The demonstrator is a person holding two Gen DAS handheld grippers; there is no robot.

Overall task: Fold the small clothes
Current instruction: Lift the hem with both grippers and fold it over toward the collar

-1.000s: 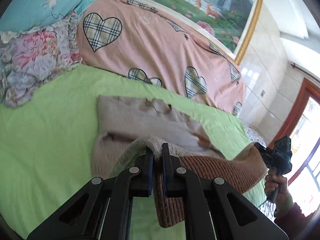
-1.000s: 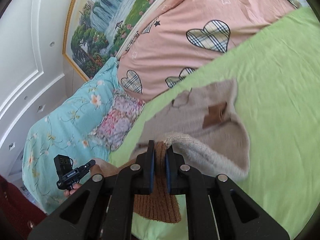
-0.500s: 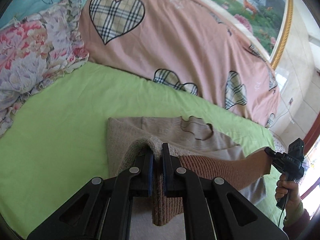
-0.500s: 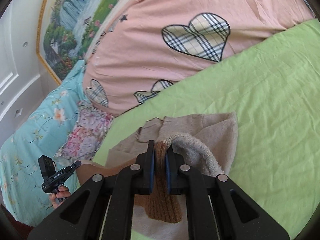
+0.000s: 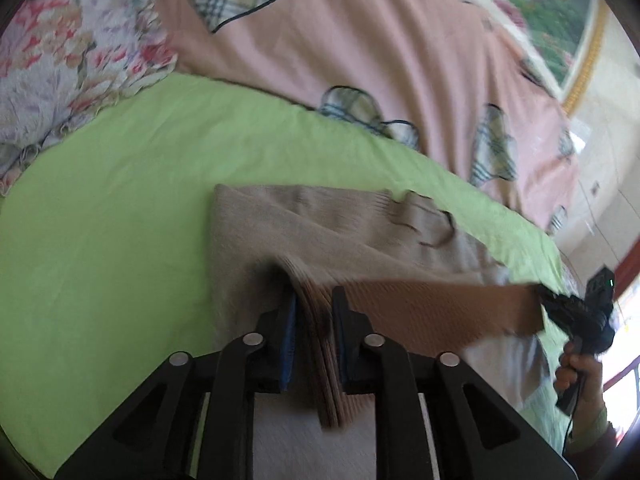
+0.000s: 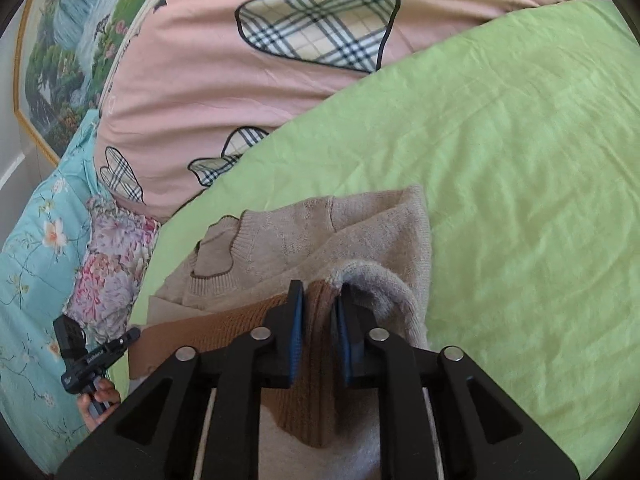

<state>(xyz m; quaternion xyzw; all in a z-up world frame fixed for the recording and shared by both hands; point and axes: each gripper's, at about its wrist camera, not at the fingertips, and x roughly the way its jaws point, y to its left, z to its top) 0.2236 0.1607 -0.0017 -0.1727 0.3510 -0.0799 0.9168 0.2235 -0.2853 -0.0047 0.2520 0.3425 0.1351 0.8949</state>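
A small beige knit sweater [image 5: 304,216] with a brown ribbed hem [image 5: 432,304] lies on the green bed sheet [image 5: 120,208], its bottom half folded up over the collar end. My left gripper [image 5: 314,300] holds the hem's left corner, its jaws slightly apart with the knit between them. My right gripper [image 6: 320,296] holds the hem's right corner [image 6: 320,340] the same way. The sweater's collar [image 6: 216,252] shows just beyond the fold. Each gripper shows in the other's view, the right one [image 5: 576,312] and the left one [image 6: 96,356].
A pink quilt with plaid hearts [image 6: 280,60] lies bunched along the far side of the bed. Floral pillows [image 5: 60,64] sit at the left, with a blue floral quilt [image 6: 36,248]. A framed landscape painting [image 6: 60,60] hangs behind. Green sheet [image 6: 540,200] extends to the right.
Both grippers carried the hem forward and down over the sweater toward the collar. Their jaws have widened a little around the knit.
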